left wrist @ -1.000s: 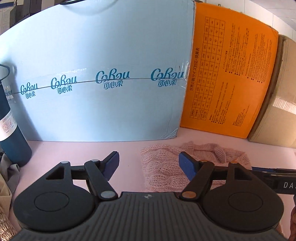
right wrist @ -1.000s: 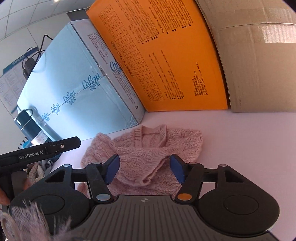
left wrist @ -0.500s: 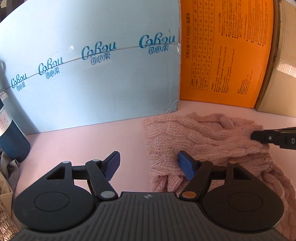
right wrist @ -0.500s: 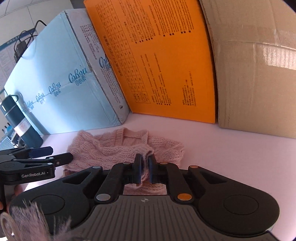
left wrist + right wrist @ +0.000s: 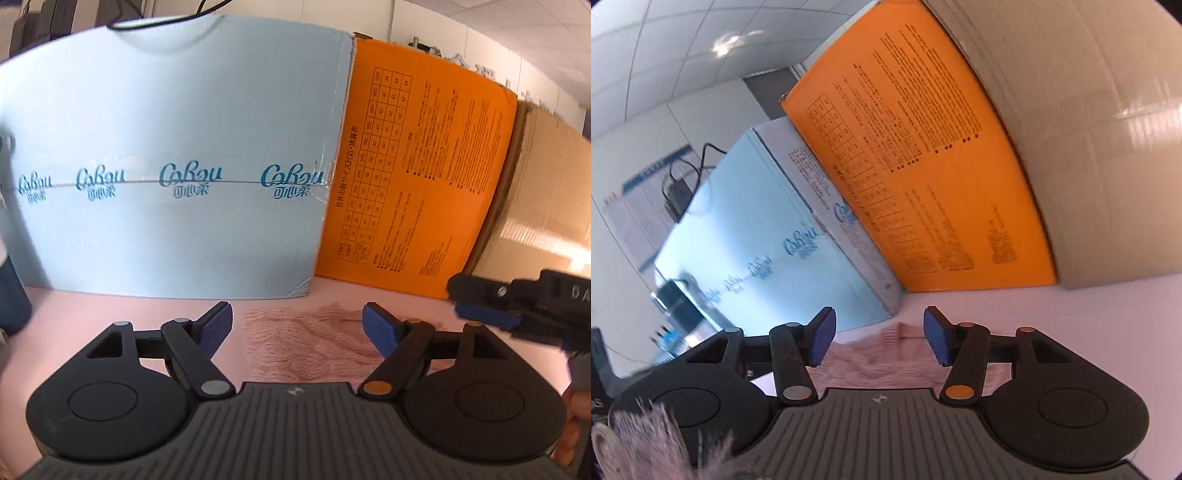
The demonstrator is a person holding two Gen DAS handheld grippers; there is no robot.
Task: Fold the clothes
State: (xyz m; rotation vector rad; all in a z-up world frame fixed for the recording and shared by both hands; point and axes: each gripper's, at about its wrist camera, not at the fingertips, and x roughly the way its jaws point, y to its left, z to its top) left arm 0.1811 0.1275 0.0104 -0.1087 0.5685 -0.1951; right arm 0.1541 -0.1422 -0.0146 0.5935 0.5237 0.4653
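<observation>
One pink sweater (image 5: 306,343) — two grippers, left gripper (image 5: 297,325), right gripper (image 5: 879,338), jaws apart

A pale pink cable-knit sweater (image 5: 306,343) lies on a lighter pink table (image 5: 110,314). Behind it stand 3 boxes: a light blue box (image 5: 166,166) with teal script logos in a row, an orange box (image 5: 417,192) printed with black text and a grid chart, and a plain tan cardboard box (image 5: 546,192). The left gripper (image 5: 297,326) and right gripper (image 5: 879,341) are black with dark blue finger pads.
</observation>
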